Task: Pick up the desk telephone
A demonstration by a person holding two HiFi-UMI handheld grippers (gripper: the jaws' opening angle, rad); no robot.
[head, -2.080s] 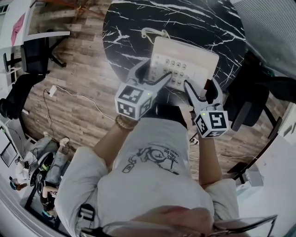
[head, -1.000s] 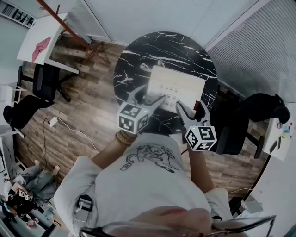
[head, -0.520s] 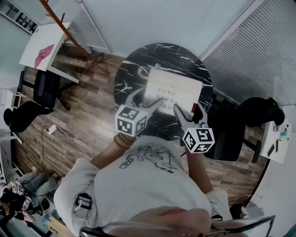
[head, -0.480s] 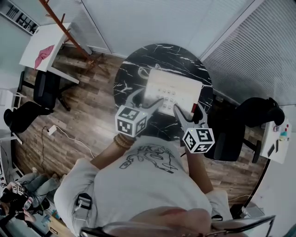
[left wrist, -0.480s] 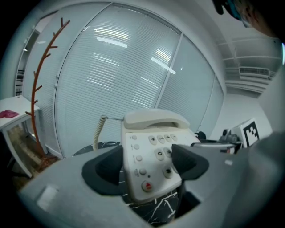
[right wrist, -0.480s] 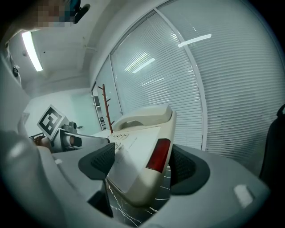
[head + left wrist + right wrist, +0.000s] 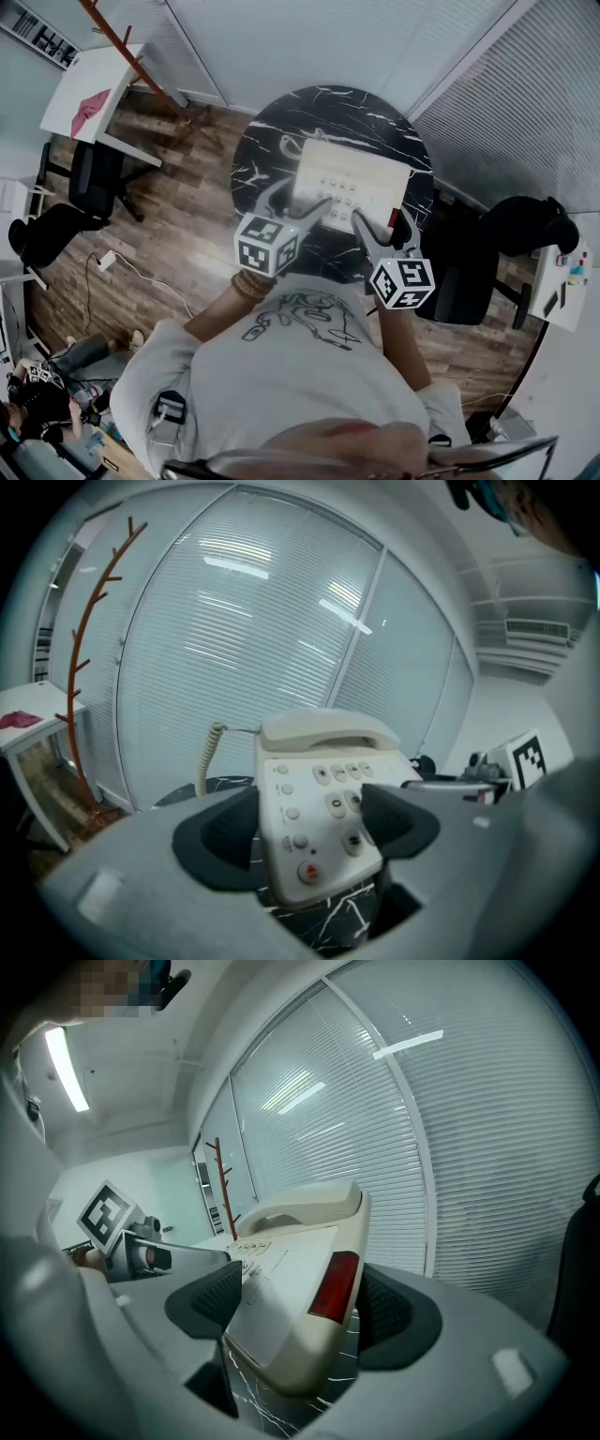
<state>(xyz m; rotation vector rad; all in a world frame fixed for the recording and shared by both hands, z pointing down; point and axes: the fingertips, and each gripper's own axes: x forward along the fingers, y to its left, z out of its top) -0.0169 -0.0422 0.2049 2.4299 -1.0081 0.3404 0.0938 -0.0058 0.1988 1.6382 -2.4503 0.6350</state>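
**Desk telephone in a two-handed grip.** Seen from the head view over the round marble table (image 7: 267,141), a little toward 6 o'clock of its middle: the desk telephone (image 7: 354,178), cream. Handset (image 7: 323,731) seated in the cradle at the 12 o'clock end. Coiled cord (image 7: 208,754) trailing down toward the table from the 10 o'clock corner.

**Tools.**
- Taken at the 7 o'clock corner by the left gripper (image 7: 309,829). One dark pad (image 7: 223,834) against the side edge, the other across the keypad (image 7: 330,803).
- Taken at the 5 o'clock corner by the right gripper (image 7: 295,1309). One pad on the top face, the other against the side wall beside the red panel (image 7: 330,1286).
- Both clamped on the telephone body, jaws wide only for the width taken in.

**Progress.**
- Grasp: done on both sides.
- Lift: judged under way or complete. Near end tipped up, veined marble visible beneath the underside in both gripper views.
- Far end: not possible to tell whether clear of the table.
- Left to do, by judgement: little beyond holding steady, keeping the handset in its cradle and the cord from snagging.
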